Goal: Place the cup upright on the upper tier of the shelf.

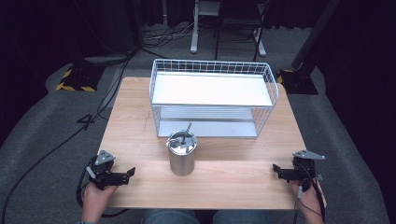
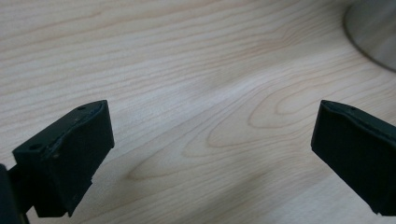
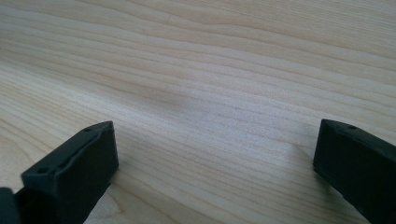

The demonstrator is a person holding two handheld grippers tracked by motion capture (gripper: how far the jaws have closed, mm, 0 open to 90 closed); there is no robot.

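A steel tumbler (image 1: pixel 181 154) with a lid and a straw stands upright in the middle of the wooden table (image 1: pixel 140 116). Its base edge shows at the top right of the left gripper view (image 2: pixel 376 32). My left gripper (image 1: pixel 129 173) rests near the table's front left, held by a hand, jaws wide apart over bare wood (image 2: pixel 212 140). My right gripper (image 1: pixel 276 170) sits near the front right edge, also open with nothing between its jaws (image 3: pixel 215 154). Both point toward the tumbler from a distance.
A white wire two-tier rack (image 1: pixel 212 95) stands at the back of the table, just behind the tumbler. Cables (image 1: pixel 107 93) trail over the grey floor at the left. Chair and stand legs (image 1: pixel 224 37) lie beyond the table.
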